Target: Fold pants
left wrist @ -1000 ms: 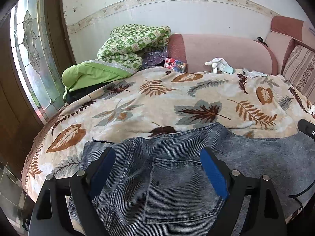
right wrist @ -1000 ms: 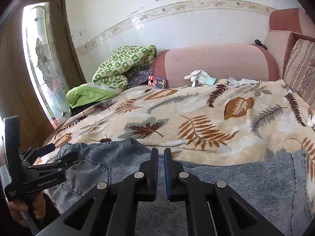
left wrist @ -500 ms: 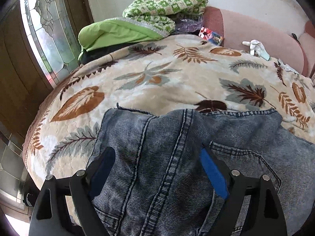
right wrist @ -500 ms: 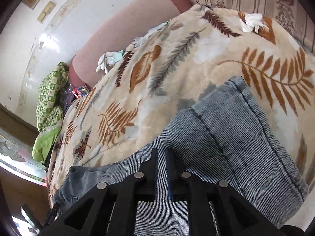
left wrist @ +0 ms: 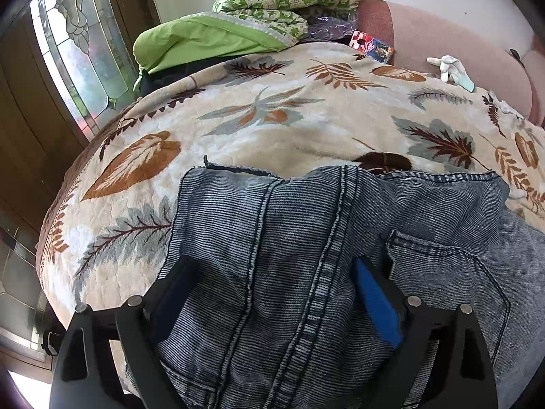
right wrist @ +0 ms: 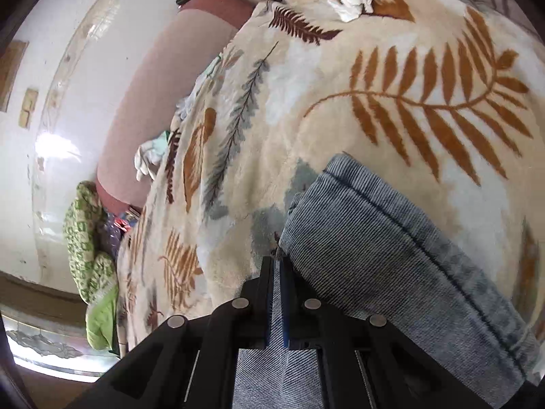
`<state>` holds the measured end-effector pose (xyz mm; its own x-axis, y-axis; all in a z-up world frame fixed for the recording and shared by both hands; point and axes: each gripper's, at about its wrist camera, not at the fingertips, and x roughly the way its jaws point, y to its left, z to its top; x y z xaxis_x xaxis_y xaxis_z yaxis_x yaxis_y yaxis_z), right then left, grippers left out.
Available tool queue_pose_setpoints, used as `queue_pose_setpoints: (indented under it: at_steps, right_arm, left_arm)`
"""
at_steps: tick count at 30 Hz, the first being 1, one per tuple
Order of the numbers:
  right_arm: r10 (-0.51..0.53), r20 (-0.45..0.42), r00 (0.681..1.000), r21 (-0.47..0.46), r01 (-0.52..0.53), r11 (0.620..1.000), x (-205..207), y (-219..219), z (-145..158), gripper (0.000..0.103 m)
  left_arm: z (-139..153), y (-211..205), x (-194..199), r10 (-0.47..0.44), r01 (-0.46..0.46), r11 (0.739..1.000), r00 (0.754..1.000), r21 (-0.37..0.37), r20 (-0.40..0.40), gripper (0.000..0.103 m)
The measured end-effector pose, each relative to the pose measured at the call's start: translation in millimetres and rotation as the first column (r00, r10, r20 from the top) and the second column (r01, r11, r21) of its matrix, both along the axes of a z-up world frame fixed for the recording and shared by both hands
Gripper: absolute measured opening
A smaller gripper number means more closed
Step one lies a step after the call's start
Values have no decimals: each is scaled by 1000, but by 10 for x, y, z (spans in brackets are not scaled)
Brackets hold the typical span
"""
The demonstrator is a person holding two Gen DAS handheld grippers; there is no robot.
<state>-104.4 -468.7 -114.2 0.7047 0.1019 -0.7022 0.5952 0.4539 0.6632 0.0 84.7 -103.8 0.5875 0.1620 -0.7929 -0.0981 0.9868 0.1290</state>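
Left wrist view first — since a second ago my left gripper (left wrist: 272,293) has dropped in close over the waist end of the pants (left wrist: 306,255), fingers wide apart and straddling the seam, nothing pinched yet. The pants lie flat on the leaf-print blanket (left wrist: 272,119), near its front edge. Over on the right, my right gripper (right wrist: 276,272) has swung down to the leg hem; its fingers are together, and I think a bit of denim edge is nipped between them. So I'd guess we're set up for the first fold, hem toward waist. No containers anywhere in sight — just the green bedding (left wrist: 211,37) piled at the back.
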Motion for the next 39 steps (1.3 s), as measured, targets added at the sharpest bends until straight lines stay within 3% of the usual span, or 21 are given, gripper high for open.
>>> queue_pose_setpoints:
  at_steps: [4,7,11,14,16,21,27,33,39]
  right_arm:
    - [-82,43,996,-154,88,984,-348,-116,388,10]
    - [-17,55,998,-146,24,989,-430,-139,477,10]
    - [128,-27,991,-129,-130,983,-307,75,311,10]
    - [152,-98,984,-120,-163,979,-186,160,135,10]
    - [160,-158,974,-124,-180,976,-91,193,2,11]
    - [155,-189,970,-195,-192,962,-52,288,-5,11]
    - [140,-112,984,-95,-151,984,-170,166,3,11]
    - [159,-36,987,-158,-163,974,-230,206,218,13]
    - [122,60,991,-214,-106,971,-428,120,462,13]
  left_arm:
    - [7,-16,-18,5,-5,1000,1000,11,15,94]
    - [49,-62,-50,5,-7,999,999,38,47,94]
    - [175,-81,-121,-7,2,999,994,41,111,94]
    - [235,-69,-145,-3,-3,999,989,41,147,94]
    - [208,-54,-117,12,-18,999,991,44,137,94]
    - [92,-73,-80,28,-32,998,996,54,85,94]
    - [278,-264,-275,-46,25,994,981,111,191,94]
    - [330,-169,-245,-25,11,997,983,80,183,94]
    - [401,20,-244,22,-30,999,979,37,201,94]
